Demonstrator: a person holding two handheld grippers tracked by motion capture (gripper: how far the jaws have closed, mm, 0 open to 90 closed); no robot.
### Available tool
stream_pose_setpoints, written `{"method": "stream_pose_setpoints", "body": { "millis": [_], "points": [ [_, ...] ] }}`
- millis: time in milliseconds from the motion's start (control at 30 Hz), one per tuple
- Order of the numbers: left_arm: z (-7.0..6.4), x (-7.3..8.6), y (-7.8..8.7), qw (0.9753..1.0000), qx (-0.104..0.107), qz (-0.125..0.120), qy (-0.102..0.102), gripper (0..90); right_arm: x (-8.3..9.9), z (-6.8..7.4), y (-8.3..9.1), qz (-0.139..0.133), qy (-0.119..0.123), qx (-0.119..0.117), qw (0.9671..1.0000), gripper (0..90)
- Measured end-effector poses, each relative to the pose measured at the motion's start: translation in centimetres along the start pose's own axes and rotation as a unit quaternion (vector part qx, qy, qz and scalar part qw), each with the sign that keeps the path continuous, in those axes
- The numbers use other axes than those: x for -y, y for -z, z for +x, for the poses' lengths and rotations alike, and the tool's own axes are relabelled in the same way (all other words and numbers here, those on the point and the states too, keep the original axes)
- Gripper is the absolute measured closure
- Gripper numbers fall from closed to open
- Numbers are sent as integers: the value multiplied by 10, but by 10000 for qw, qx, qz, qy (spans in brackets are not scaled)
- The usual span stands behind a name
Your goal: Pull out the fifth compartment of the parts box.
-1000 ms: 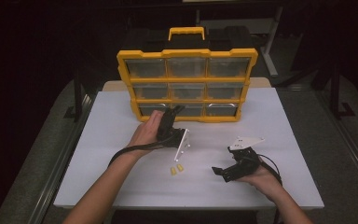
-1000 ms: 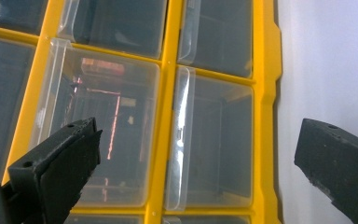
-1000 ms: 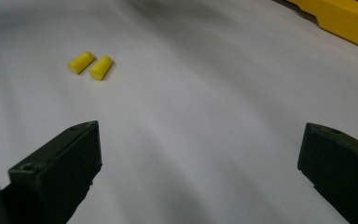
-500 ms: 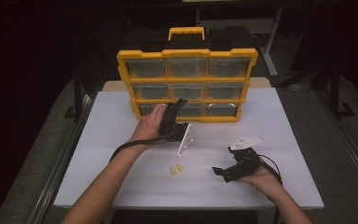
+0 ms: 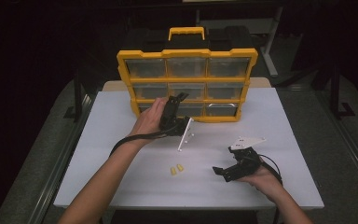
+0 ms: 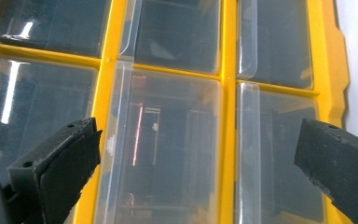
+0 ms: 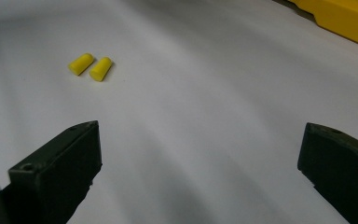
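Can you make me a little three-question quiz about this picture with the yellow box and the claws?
1. True or false: the left claw is up at the yellow drawer box, with its jaws spread wide.
2. How many small yellow earplugs lie on the white table? A) one B) two C) five
3. Fill in: the right claw sits low over the table, open and holding ____.

Key
1. True. In the left gripper view the jaws stand apart in front of the clear drawers.
2. B. Two lie side by side, between the hands.
3. Nothing. In the right gripper view the jaws are apart over bare table, with the earplugs farther ahead.
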State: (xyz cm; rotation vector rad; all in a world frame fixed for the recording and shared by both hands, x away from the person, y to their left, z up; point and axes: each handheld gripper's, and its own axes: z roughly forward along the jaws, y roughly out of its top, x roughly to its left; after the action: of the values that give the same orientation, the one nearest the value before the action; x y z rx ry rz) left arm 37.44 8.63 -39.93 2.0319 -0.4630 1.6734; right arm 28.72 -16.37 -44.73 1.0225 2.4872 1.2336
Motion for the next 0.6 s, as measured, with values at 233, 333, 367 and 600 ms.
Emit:
{"method": "stream_pose_setpoints", "body": {
  "millis": [233, 333, 367, 600],
  "points": [
    [9, 0, -3, 10000, -56, -12, -27, 0, 0, 0, 0, -4, -3, 1, 10000, 0],
    [12, 1, -4, 10000, -56, -2, -73, 0, 0, 0, 0, -3, -3, 7, 10000, 0],
    [13, 1, -4, 9999, -63, -1, -88, 0, 0, 0, 0, -4, -5, 10, 10000, 0],
    [21, 3, -8, 9999, -101, 9, -92, 0, 0, 0, 0, 5, -8, 5, 10000, 0]
  ]
}}
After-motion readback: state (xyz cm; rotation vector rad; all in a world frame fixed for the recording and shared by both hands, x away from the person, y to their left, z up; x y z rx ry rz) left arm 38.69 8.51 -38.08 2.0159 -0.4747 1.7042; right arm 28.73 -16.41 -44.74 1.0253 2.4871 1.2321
